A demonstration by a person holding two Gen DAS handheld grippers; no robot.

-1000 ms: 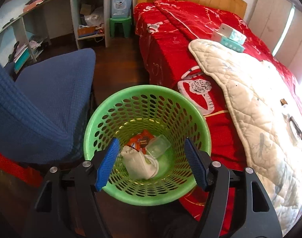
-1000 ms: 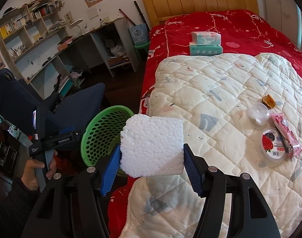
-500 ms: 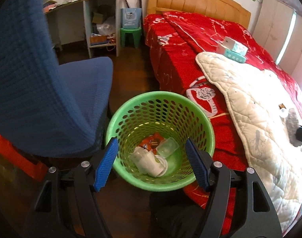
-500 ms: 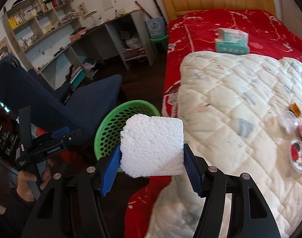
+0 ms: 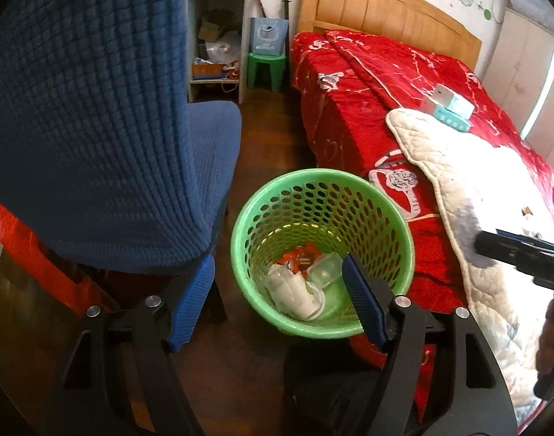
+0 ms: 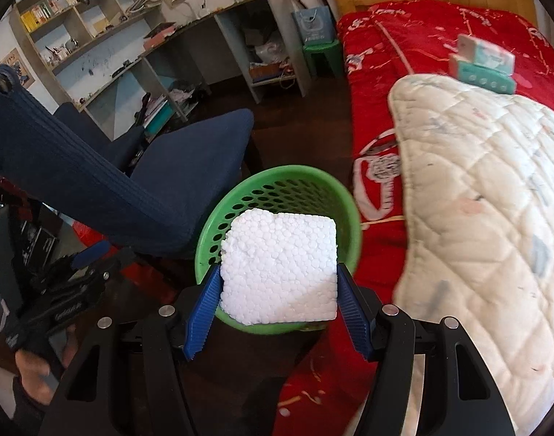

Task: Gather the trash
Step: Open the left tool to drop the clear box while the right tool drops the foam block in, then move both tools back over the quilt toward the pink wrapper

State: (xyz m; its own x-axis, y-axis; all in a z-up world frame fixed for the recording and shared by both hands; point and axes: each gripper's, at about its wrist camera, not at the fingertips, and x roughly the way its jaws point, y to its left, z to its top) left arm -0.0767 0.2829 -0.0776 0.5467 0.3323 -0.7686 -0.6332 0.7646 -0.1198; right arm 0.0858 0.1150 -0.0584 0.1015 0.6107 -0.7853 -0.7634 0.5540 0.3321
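A green perforated trash basket [image 5: 322, 196] stands on the floor beside the bed; it holds a clear plastic container, white cups and an orange wrapper [image 5: 298, 258]. My left gripper [image 5: 278, 299] is open and empty, low, at the basket's near rim. My right gripper [image 6: 278, 303] is shut on a white foam block [image 6: 278, 269] and holds it above the basket's [image 6: 277, 181] near side. The right gripper also shows at the right edge of the left wrist view [image 5: 520, 254]. The left gripper shows at the lower left of the right wrist view [image 6: 69, 279].
A blue office chair [image 5: 95, 127] stands close on the basket's left. The bed with red cover [image 5: 368, 83] and white quilt [image 6: 488, 196] lies to the right, tissue boxes [image 6: 484, 65] on it. A desk with shelves [image 6: 168, 54] and a green stool [image 5: 266, 69] stand behind.
My right gripper has carried the foam block left, off the quilt, to above the basket. My left gripper has drawn back and leftward behind the chair.
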